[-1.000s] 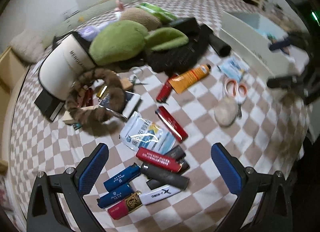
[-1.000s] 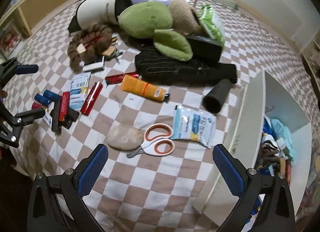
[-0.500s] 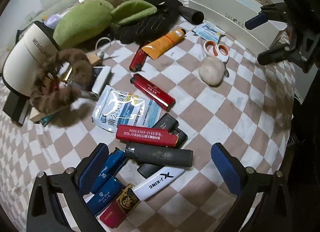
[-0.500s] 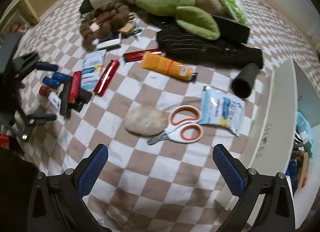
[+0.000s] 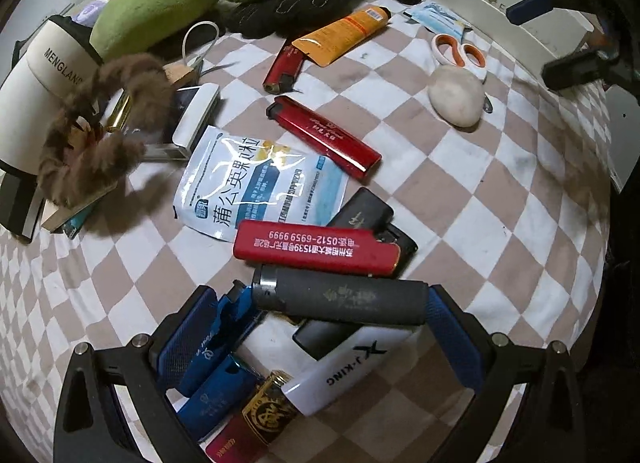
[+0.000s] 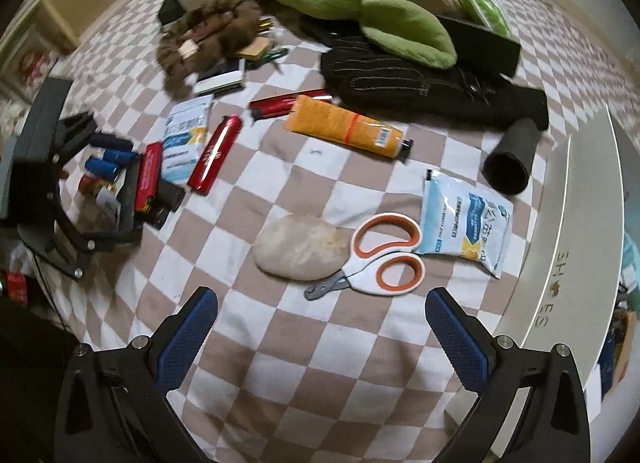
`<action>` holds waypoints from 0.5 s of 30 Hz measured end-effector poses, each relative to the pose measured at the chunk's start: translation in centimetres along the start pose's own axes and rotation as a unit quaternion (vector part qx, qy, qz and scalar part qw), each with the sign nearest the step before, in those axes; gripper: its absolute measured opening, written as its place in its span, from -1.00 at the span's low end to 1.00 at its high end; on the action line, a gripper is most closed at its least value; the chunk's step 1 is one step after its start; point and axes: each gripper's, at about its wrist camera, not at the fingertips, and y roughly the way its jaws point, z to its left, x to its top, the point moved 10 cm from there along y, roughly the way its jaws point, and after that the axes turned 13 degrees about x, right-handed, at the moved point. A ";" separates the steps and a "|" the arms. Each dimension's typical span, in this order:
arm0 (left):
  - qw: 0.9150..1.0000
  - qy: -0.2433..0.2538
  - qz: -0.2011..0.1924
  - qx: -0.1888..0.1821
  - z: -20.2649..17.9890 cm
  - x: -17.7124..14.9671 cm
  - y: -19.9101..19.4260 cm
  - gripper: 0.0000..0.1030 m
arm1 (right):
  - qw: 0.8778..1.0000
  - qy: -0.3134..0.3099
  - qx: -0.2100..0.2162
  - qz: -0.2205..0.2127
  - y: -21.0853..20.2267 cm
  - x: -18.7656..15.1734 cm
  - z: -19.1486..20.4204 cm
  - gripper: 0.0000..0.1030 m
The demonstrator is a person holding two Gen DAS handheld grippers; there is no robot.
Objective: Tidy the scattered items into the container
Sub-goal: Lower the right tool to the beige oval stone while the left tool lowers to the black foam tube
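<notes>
We find the left gripper [image 5: 320, 327] set low over a heap of lighters on the checkered cloth [image 5: 480, 199], its blue, stippled pads spread wide on either side of a matte grey cylindrical lighter [image 5: 340, 301]; the right pad touches that cylinder's end, and whether the left pad touches anything we cannot tell. Beneath the grey lighter lie a glossy white lighter [image 5: 344, 371], two blue lighters [image 5: 208, 351] and a red flat-sided lighter [image 5: 316, 249] printed with white digits. A crinkled foil sachet [image 5: 260, 183] lies just behind the heap, with a slim glossy red lighter [image 5: 326, 137] beside it. The right gripper [image 6: 322, 337] hangs spread and empty above bare cloth, near a smooth, pale oval stone [image 6: 300, 249] that touches the orange-and-white plastic clippers [image 6: 372, 259]. A second sachet [image 6: 464, 227] touches the clippers' handle loop. An orange tube [image 6: 344, 131] and a black open-ended cylinder [image 6: 512, 161] lie farther back. The white, smooth-walled container [image 6: 576, 247] stands at the right edge of the cloth.
</notes>
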 end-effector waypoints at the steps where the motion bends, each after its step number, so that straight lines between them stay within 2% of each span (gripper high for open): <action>1: 1.000 0.002 0.000 0.001 -0.1 0.0 0.0 1.00 | 1.000 0.004 0.000 -0.002 0.1 0.1 -0.2 1.00; 6: 1.000 0.016 0.001 -0.003 -0.6 -0.1 0.1 1.00 | 1.000 0.003 0.002 -0.003 1.0 0.8 -0.9 0.97; 8: 1.000 0.022 0.000 -0.005 -0.9 0.0 0.1 1.00 | 1.000 0.002 0.012 0.010 1.9 0.7 -0.6 0.77; 15: 1.000 0.025 -0.003 -0.013 -1.4 0.4 -0.3 0.97 | 0.998 0.000 0.036 0.054 5.0 0.7 0.8 0.77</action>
